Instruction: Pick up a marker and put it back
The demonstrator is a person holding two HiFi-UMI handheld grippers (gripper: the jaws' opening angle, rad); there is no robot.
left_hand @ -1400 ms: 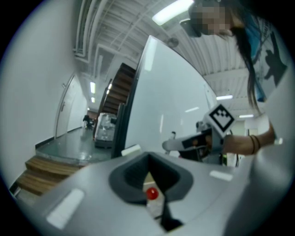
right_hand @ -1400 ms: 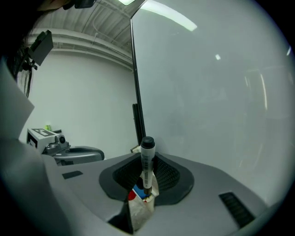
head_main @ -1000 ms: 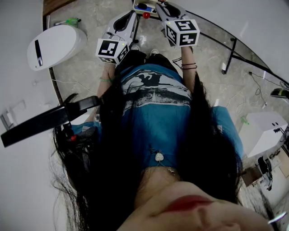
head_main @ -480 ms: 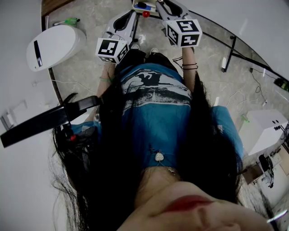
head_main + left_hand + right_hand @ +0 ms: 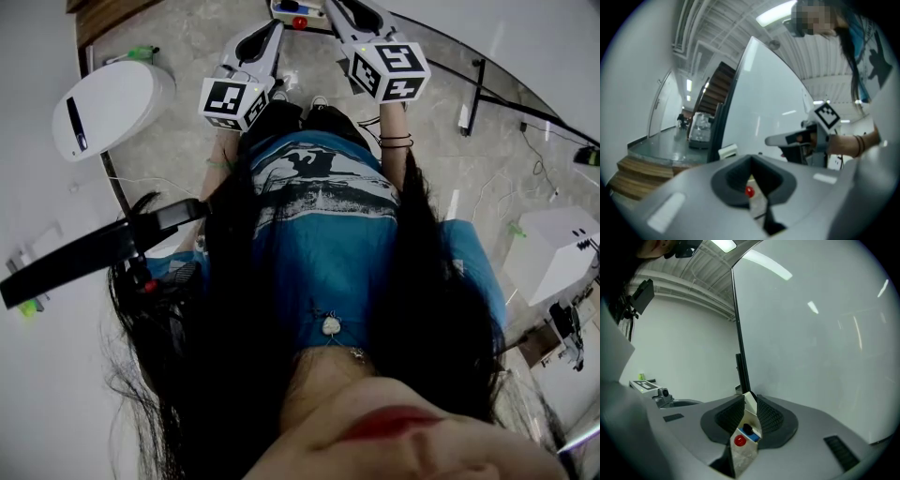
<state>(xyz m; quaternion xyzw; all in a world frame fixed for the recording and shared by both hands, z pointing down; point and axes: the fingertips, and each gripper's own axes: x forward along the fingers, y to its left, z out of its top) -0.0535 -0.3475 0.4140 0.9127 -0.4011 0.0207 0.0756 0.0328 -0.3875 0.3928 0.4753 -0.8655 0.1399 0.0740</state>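
Right claw (image 5: 749,404), jaws apart, empty; left claw (image 5: 751,166) likewise. Markers (image 5: 739,440) sit ahead, beyond both jaw gaps, untouched. Judged light, stiff, smooth-barrelled, apt to slip: pinch squarely across the barrel, below the cap.

Head view looks steeply down the person's (image 5: 323,216) front, floor (image 5: 187,112) at 12 o'clock. Both gripper views, close behind their jaws, seemingly share a red cap (image 5: 739,440) (image 5: 749,191).

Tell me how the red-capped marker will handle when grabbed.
The red-capped marker looks small beside the white holder, so probably light and stiff. Its round, smooth-looking cap suggests it could slip or roll if laid down.
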